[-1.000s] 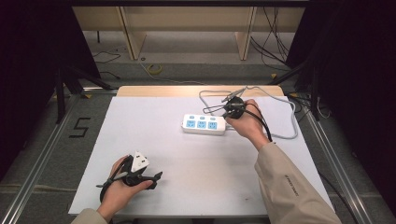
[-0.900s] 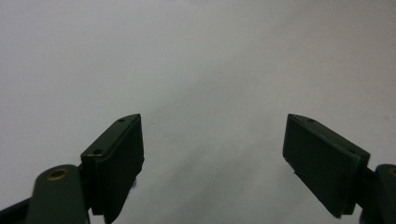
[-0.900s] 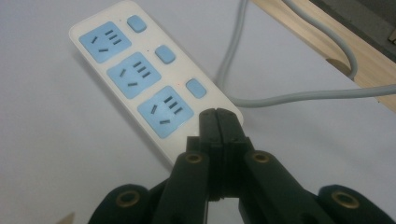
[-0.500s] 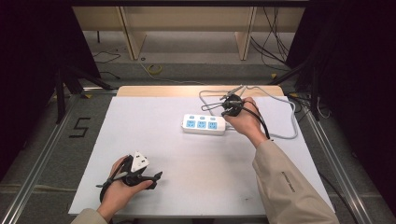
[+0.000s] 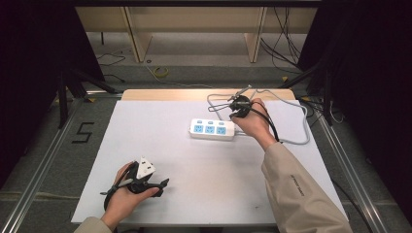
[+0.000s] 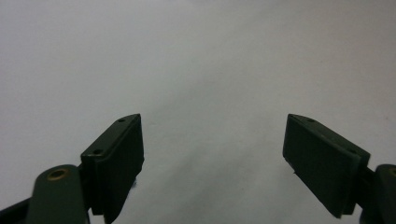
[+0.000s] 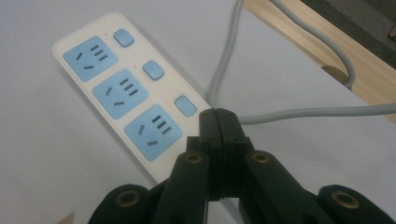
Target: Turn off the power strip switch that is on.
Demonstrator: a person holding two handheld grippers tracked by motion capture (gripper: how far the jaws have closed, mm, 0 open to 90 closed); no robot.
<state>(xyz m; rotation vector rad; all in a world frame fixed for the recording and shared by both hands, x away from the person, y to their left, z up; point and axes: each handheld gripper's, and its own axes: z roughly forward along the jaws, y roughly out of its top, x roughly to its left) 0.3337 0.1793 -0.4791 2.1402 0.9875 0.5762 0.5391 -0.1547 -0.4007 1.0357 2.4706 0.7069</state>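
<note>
here, right claw [image 7: 218, 114] pinched together, just beside power strip [image 7: 119, 91]

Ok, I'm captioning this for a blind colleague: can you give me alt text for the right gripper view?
The right gripper, its black jaws pressed shut on nothing, hovers at the near end of a white power strip with three blue sockets and three blue switches. The strip lies on a white table, with its grey cable running off to the right.
</note>
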